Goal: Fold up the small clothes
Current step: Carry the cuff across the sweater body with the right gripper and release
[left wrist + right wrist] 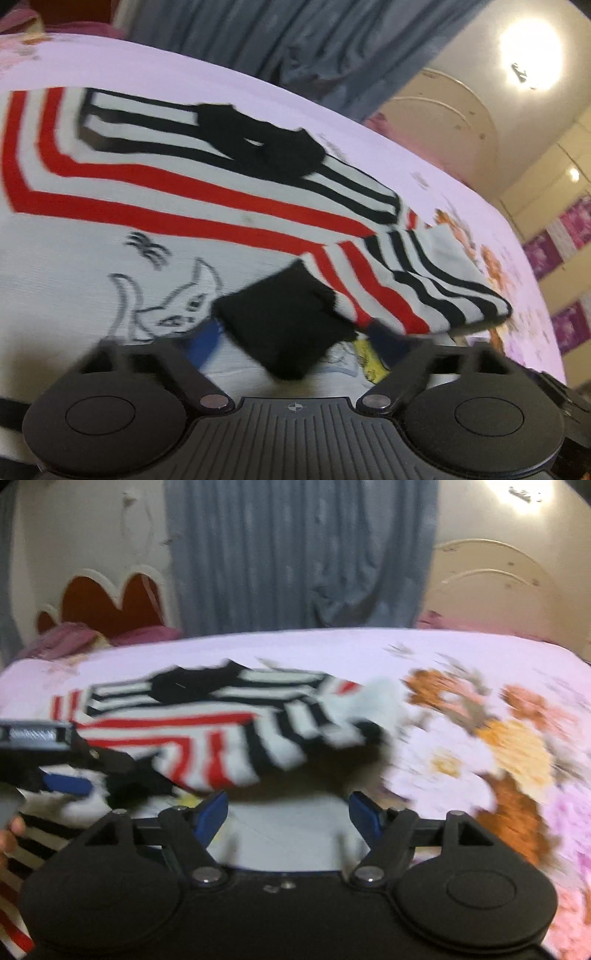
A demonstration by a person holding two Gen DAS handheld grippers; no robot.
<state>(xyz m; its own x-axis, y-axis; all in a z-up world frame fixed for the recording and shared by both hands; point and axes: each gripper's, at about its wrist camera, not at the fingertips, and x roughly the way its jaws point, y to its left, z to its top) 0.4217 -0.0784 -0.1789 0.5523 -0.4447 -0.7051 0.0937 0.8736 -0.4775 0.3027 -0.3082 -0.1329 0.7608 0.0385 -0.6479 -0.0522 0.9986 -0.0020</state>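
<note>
We see a small white knitted sweater (122,236) with red and black stripes and a grey line-drawn cat on its front, lying on a bed (369,147) covered by a pale pink sheet printed with orange and pink flowers. In the left wrist view the sweater fills most of the frame. One black-and-white striped sleeve (236,140) with a black cuff is laid across the upper chest. The other striped sleeve (436,280) sits at the right edge of the garment, and a black cuff (291,325) hangs just in front of our left claw (299,339). The blue fingertips (210,339) of that claw stand wide apart on either side of this cuff, and we cannot tell for sure whether either touches it.

In the right wrist view, our right claw (288,812) also has its blue fingertips (364,810) spread apart, with nothing between them; white fabric lies below the gap. The sweater's folded striped part sits just ahead of it, blurred. At the left of this view the left claw's blue finger reaches over the garment.

Behind the bed hangs a grey-blue curtain (295,554), beside a red cloud-shaped headboard (107,605) with a white border, and a cream wall with a bright lamp (532,48).
</note>
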